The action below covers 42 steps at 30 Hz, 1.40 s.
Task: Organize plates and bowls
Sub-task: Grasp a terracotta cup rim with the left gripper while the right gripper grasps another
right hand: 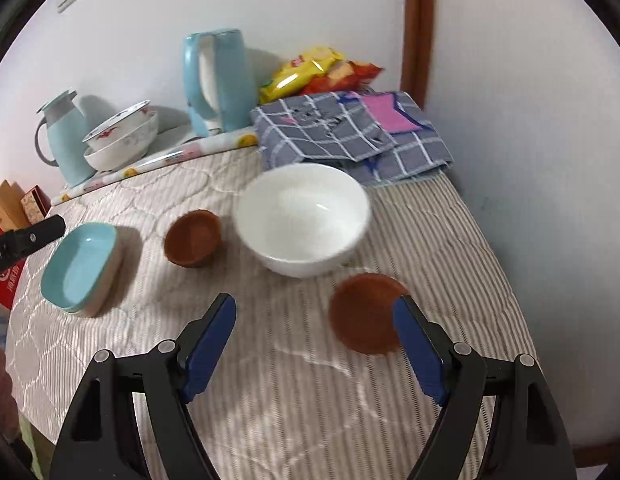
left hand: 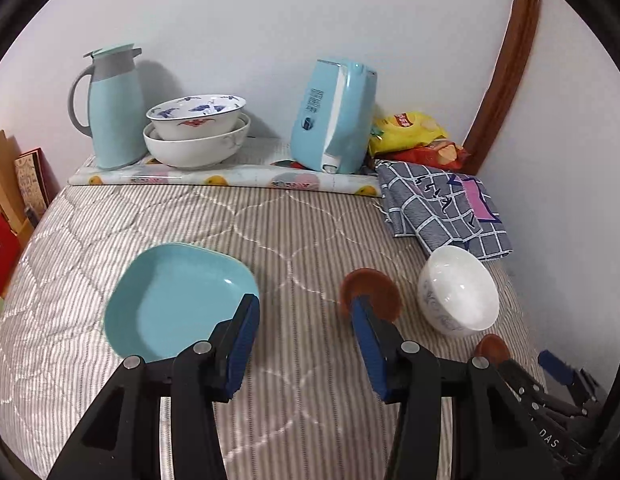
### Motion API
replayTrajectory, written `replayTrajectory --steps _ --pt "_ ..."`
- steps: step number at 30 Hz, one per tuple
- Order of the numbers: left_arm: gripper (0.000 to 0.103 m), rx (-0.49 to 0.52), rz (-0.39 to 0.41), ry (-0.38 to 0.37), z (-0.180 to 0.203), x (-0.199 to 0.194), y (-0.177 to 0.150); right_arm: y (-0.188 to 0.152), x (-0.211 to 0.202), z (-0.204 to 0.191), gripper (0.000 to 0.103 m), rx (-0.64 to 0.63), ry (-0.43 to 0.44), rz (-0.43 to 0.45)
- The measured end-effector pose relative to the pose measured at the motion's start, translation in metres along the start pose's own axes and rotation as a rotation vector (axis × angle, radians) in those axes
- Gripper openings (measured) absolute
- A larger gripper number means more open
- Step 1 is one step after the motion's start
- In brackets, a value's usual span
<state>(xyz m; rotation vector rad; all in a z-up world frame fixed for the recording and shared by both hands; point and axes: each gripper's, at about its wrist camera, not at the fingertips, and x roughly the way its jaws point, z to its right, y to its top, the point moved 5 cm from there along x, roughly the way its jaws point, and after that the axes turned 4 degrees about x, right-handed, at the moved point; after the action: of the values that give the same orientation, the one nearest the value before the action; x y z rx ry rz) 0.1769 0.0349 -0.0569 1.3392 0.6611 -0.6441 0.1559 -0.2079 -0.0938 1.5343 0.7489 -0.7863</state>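
Upright, the white bowl [right hand: 301,220] opens skyward.

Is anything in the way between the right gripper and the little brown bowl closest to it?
Nothing visible. The open right gripper is empty, and the small round brown bowl lies just ahead beside its right finger, with only bare striped quilted cloth between them.

Bare quilt [right hand: 310,400] lies open at the near edge. Farther in, a blue dish [right hand: 79,268], two brown cups [right hand: 191,244] and a white bowl [right hand: 301,220] stand across it with gaps between; kettles [right hand: 217,80] block the wall side.
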Motion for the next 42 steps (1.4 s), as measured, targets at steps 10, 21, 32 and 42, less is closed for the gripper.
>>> replayTrajectory --steps 10,21,32,42 --pt "0.046 -0.019 -0.066 -0.004 0.015 0.032 -0.002 -0.007 0.01 0.053 0.08 0.068 -0.044 -0.043" --pt "0.046 -0.026 -0.114 -0.016 0.038 0.073 -0.005 -0.004 0.039 0.087 0.072 0.115 -0.064 -0.066" --pt "0.046 -0.066 -0.177 0.003 0.045 0.113 -0.012 -0.011 0.07 0.095 0.05 0.15 0.0 -0.135" --pt "0.039 -0.074 -0.212 0.012 0.049 0.136 -0.017 -0.012 0.084 0.084 0.045 0.125 0.032 -0.165"
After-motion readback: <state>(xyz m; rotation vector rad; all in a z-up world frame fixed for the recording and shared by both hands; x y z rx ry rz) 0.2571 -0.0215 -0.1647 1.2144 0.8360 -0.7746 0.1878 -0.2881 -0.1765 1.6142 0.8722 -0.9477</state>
